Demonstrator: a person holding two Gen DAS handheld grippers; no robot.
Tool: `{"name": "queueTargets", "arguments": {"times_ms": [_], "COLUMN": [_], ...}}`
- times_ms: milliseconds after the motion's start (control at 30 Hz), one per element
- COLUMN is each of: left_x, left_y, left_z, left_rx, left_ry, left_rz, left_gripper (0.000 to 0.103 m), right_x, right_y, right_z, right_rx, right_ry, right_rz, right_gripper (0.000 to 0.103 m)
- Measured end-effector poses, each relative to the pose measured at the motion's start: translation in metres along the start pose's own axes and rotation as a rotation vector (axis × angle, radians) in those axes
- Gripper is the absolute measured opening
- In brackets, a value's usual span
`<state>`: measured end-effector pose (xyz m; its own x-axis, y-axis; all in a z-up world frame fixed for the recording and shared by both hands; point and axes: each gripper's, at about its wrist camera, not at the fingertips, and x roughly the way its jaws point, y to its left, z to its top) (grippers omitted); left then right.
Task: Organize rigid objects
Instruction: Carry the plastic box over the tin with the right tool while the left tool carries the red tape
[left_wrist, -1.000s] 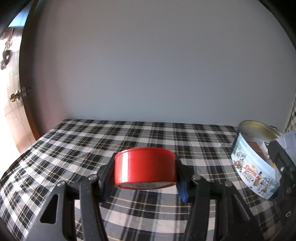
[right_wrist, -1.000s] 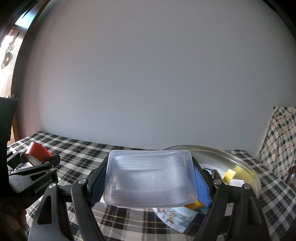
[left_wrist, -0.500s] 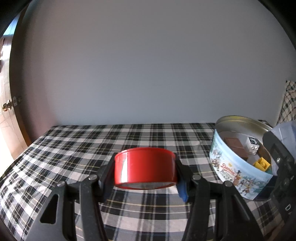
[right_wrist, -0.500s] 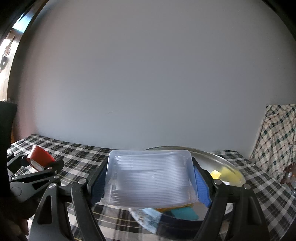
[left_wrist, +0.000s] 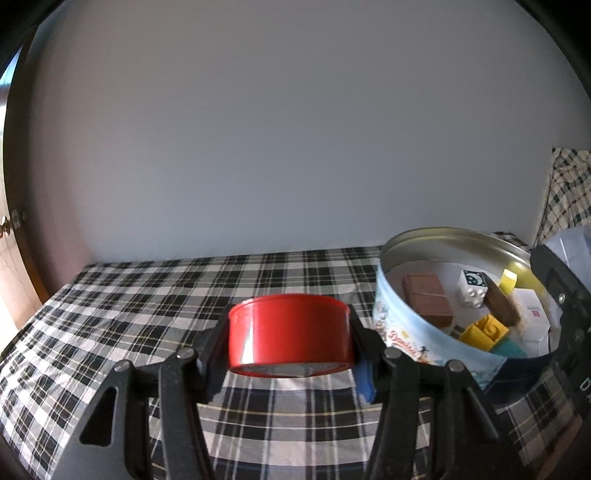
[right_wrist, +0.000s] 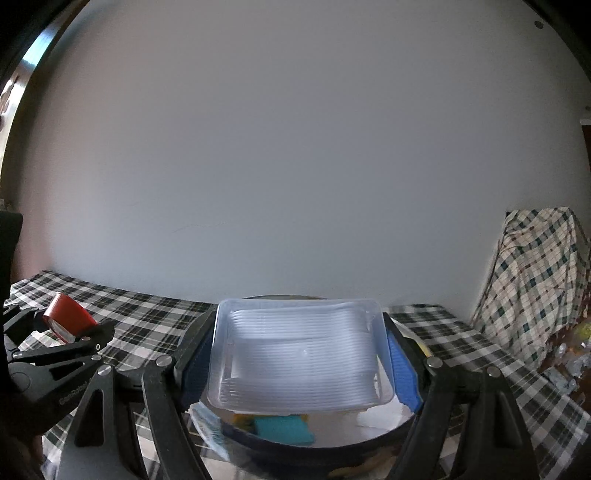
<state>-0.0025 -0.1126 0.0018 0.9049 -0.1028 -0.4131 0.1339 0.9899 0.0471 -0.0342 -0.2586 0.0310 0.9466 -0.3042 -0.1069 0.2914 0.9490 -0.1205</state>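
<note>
My left gripper (left_wrist: 290, 345) is shut on a round red tin (left_wrist: 289, 334) and holds it above the checked cloth, just left of a round cookie tin (left_wrist: 413, 332). The cookie tin is open and holds a brown block (left_wrist: 426, 300), a white brick (left_wrist: 472, 290), yellow pieces (left_wrist: 482, 332) and a teal piece. My right gripper (right_wrist: 299, 360) is shut on a clear plastic box (right_wrist: 301, 356) held over the cookie tin (right_wrist: 288, 448). The left gripper and red tin (right_wrist: 68, 321) also show at the left of the right wrist view.
A black-and-white checked cloth (left_wrist: 147, 306) covers the surface up to a plain grey wall (left_wrist: 295, 129). A checked cloth drapes over something at the right (right_wrist: 535, 277). A wooden door (left_wrist: 11, 254) stands at the far left.
Both grippers have moved toward the cookie tin. The left one has swung right, so the tin looms larger; the clear box now hangs over the tin's opening. Both grips are unchanged.
</note>
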Motion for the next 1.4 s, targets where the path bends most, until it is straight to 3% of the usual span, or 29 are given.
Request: {"name": "queueTargets", "arguments": {"times_ms": [300, 600, 867, 1400], "left_x": [0.003, -0.009, -0.012, 0.006], "left_y": [-0.012, -0.039, -0.061, -0.091], "left_z": [0.001, 0.002, 0.006, 0.014], "left_rx": [-0.014, 0.006, 0.071, 0.056], "left_ry": [0.003, -0.050, -0.084, -0.031], "left_rz": [-0.039, -0.094, -0.098, -0.202], "left_gripper": [0.055, 0.055, 0.055, 0.055], "right_x": [0.000, 0.003, 0.009, 0.020], "right_y": [-0.022, -0.045, -0.067, -0.080], "right_z": [0.000, -0.001, -0.002, -0.003], "right_rx": [0.004, 0.005, 0.011, 0.023], "right_ry": [-0.009, -0.016, -0.009, 0.012], "right_rz": [-0.027, -0.068, -0.112, -0.127], "right_gripper": [0.082, 0.082, 0.082, 0.082]}}
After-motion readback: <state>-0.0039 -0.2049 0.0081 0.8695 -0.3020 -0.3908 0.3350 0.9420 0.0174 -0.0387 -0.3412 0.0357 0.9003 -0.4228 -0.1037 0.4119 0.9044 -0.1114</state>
